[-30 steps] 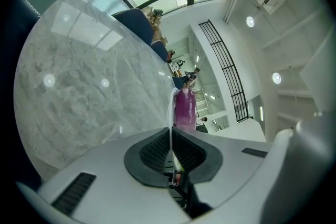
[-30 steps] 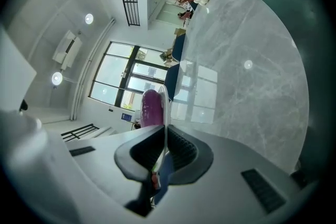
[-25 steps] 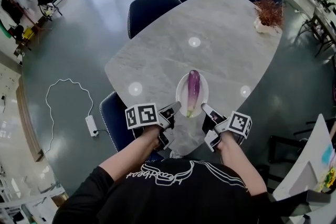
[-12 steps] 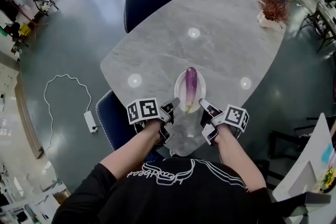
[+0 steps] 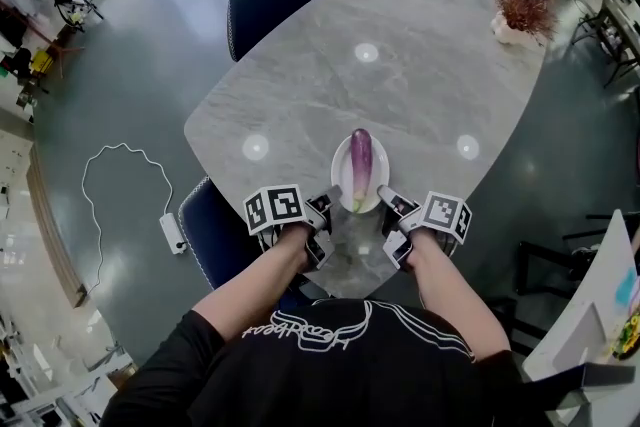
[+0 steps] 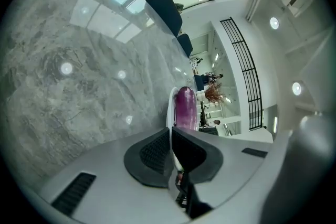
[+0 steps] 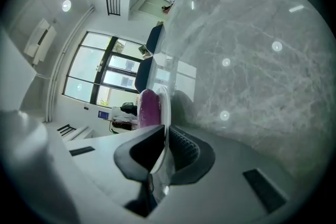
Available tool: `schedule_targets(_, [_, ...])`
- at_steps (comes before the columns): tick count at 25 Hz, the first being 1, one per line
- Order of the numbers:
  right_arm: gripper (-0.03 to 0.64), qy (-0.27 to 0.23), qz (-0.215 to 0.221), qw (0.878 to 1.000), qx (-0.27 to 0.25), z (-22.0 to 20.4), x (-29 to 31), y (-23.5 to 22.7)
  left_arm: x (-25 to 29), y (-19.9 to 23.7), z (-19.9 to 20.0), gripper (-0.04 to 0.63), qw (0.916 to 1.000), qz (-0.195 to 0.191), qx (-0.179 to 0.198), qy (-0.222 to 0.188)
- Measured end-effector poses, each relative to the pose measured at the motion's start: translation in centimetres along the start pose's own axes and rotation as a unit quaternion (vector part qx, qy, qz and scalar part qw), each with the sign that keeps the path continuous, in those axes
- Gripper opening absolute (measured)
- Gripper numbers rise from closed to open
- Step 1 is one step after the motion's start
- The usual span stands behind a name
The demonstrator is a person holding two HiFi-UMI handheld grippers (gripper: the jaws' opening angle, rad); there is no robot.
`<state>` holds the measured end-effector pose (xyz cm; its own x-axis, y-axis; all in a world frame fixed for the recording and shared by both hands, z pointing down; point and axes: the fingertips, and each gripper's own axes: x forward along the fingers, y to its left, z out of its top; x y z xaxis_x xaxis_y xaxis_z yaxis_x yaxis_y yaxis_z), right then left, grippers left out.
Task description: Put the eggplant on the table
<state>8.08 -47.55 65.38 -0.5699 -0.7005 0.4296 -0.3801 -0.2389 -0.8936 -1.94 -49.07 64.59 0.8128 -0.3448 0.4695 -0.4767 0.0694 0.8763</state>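
- Jaws of the left hand-held gripper (image 6: 170, 136) are closed on the thin white rim of the plate (image 6: 169, 107), with a black ribbed pad pressing it from each side. In the head view the left hand-held gripper (image 5: 328, 202) takes the plate (image 5: 340, 177) at its near left edge.
- The right hand-held gripper (image 7: 166, 139) is clamped the same way. The plate (image 7: 165, 105) stands edge-on between its pads. From above, the right hand-held gripper (image 5: 385, 200) is on the plate's near right edge.
- The purple eggplant (image 5: 359, 165) lies lengthwise along the middle of the plate, its near end between the two hand-held grippers. Both gripper views show it past the pinched rim, one from each side (image 6: 185, 107) (image 7: 148, 107).
- The plate sits over the near end of the grey marbled counter (image 5: 400, 45). Whether it rests on the surface or is held just above it cannot be told.
- Well beyond the plate, at the counter's far right corner, stands a reddish potted plant (image 5: 520, 5) in a white pot.
- Dark blue chairs ring the counter: one (image 5: 210, 235) just to the near left of the plate, and three (image 5: 275, 0) well beyond it along the far side.
- Well to the left of the plate, a white power strip (image 5: 170, 233) with a looping cable lies on the floor (image 5: 130, 95).
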Motion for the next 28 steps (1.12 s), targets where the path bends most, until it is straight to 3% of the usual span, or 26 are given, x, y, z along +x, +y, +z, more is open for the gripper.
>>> schedule_targets(17, [0.020, 0.017, -0.049, 0.998, -0.020, 0.0, 0.5, -1.1, 0.9, 1.4, -0.5, 0.020, 0.9994, 0.018, -0.027, 0.014])
schedule_targets(28, [0.020, 0.038, -0.106, 0.991, -0.073, 0.0, 0.7, -1.4, 1.4, 2.0, -0.8, 0.021, 0.9985, 0.031, -0.031, 0.032])
